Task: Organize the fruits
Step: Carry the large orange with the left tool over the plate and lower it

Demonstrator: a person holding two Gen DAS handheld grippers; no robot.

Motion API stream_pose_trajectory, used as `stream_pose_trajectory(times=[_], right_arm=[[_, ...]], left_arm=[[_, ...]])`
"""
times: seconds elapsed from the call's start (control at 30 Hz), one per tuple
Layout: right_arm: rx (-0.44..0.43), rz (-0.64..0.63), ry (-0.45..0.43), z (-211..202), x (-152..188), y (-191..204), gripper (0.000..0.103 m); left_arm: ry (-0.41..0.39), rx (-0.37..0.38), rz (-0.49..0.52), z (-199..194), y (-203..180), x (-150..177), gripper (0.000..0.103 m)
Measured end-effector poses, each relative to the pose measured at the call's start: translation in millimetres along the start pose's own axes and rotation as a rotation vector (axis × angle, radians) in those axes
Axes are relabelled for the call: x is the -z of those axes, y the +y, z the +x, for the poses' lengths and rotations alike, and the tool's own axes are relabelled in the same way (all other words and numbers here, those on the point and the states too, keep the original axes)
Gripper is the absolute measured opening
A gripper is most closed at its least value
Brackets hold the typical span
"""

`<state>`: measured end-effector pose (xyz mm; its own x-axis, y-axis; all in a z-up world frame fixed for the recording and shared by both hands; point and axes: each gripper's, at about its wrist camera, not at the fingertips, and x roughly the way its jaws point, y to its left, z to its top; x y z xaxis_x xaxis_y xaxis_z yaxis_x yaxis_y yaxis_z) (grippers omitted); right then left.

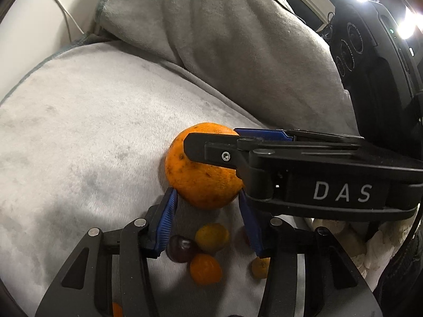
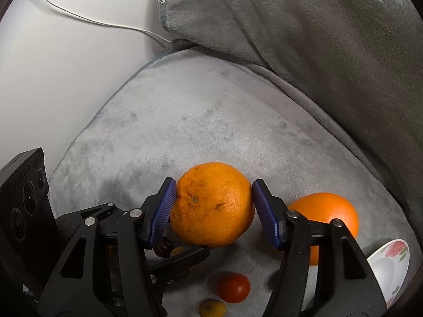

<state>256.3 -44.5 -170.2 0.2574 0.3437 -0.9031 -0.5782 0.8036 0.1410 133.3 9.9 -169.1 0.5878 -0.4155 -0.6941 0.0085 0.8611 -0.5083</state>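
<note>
Far left, a white cable [image 2: 92,21] trails down the wall behind the grey cushion [image 2: 211,119] on which all the fruit lies. The left gripper [image 1: 206,194] comes in low from that side, about 1/3 open, its 2 blue tips set against the near lower edge of the large orange [image 2: 211,206]; one tip is hidden behind the other tool, so I cannot tell whether it truly pinches the peel or only rests beside it. Just under it sits a dark cherry-like fruit [image 2: 162,248], and further toward the camera a red tomato-like fruit [image 2: 234,288] and a small yellow fruit [image 2: 212,308], all loose on the cushion. In the middle, the right gripper [image 2: 214,185] points steeply down with its jaws about half open, and its ribbed pads lie against the 2 flanks of the large orange, which sits on the cushion, not yet lifted. To the right, near but apart, is a second orange [image 2: 327,208], and at the far right edge a flowered plate [image 2: 391,266]. The step in hand looks like the grasp of the large orange, the first of the sorting. The next move likely calls for a firm, centred squeeze by 1 gripper, the other drawn clear, then a straight lift and a carry right toward the plate, over the second orange without knocking it.
</note>
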Motion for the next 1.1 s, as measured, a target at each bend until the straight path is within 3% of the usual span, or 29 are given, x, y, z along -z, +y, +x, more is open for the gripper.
stream_pose_trajectory(times=[0.57, 1.1], right_arm=[[0.026, 0.027, -0.117, -63.1, 35.5, 6.7, 0.062], [0.092, 0.169, -0.224, -125.8, 112.8, -41.4, 0.062]], left_arm=[[-0.05, 0.041, 0.094, -26.1, -45.4, 10.7, 0.047], [0.022, 0.133, 0.244, -7.5, -117.7, 36.3, 0.047]])
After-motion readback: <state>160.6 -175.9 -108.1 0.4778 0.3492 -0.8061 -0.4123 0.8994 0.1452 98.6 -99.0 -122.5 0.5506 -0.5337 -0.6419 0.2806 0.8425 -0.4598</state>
